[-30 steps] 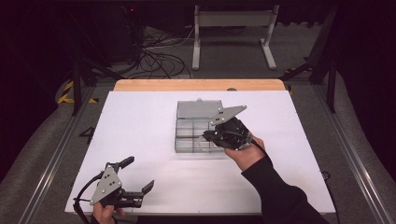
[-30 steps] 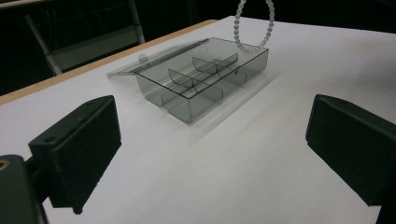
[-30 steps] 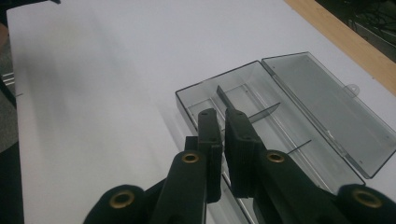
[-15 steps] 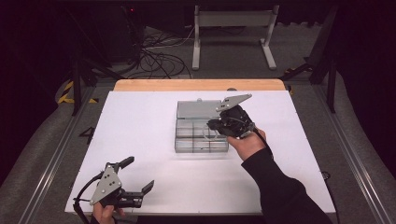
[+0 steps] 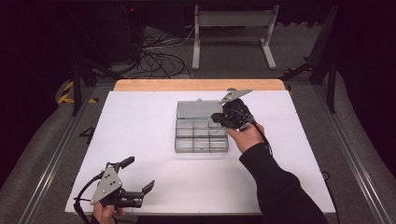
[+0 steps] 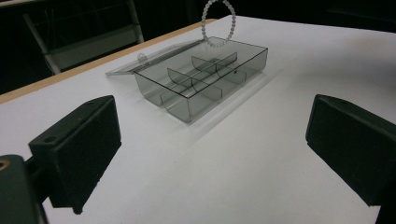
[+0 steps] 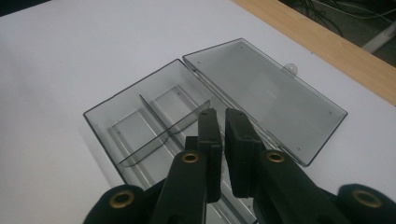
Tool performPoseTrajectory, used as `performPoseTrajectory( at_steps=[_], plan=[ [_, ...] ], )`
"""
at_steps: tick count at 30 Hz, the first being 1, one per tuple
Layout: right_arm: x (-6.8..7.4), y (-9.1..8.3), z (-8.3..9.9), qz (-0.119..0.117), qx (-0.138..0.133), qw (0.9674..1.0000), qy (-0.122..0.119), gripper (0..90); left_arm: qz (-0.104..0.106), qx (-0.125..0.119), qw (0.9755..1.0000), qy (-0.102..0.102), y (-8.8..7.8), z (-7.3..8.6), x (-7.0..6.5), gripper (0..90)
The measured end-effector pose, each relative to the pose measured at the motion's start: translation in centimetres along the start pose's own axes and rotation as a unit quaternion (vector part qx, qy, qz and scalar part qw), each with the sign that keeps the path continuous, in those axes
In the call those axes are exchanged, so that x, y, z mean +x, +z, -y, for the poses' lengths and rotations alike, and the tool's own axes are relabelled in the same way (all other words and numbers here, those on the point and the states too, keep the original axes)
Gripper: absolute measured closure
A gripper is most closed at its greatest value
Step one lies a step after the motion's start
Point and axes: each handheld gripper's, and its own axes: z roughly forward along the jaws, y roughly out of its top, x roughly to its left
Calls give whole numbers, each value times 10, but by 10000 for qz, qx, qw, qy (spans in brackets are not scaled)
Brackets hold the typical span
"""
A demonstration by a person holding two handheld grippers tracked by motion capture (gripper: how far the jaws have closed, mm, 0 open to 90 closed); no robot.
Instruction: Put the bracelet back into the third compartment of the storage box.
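A clear grey compartment box (image 5: 201,139) lies mid-table with its lid (image 5: 198,109) folded flat behind it. My right gripper (image 5: 216,119) hovers over the box's back right corner, jaws pressed close together (image 7: 222,116) above a divider and the lid hinge. In the left gripper view a ring of white beads, a bracelet (image 6: 216,45), hangs over that far corner, its top cut by the frame edge. My left gripper (image 5: 139,173) rests near the table's front left edge, wide open (image 6: 212,121), with nothing between its jaws.
The white table top (image 5: 140,121) has a wooden strip (image 5: 196,84) along its far edge. Beyond it, on the floor, stand a metal frame (image 5: 233,28) and loose cables (image 5: 159,56). Rails run along both table sides.
My right hand has carried its gripper away from me, from over the box's front right part to its back right corner by the lid. The left gripper has stayed put.
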Motion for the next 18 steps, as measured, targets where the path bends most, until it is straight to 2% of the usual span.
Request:
performPoseTrajectory(
  at_steps=[10, 18],
  plan=[
    [-15, 10, 5, 151, 18, 9994, 308, 861, -5, 18, 10000, 40, 0, 0, 1, 39],
    [-23, 16, 8, 153, 27, 9986, 504, 861, 5, 29, 10000, 29, 0, 0, 1, 39]
  ],
)
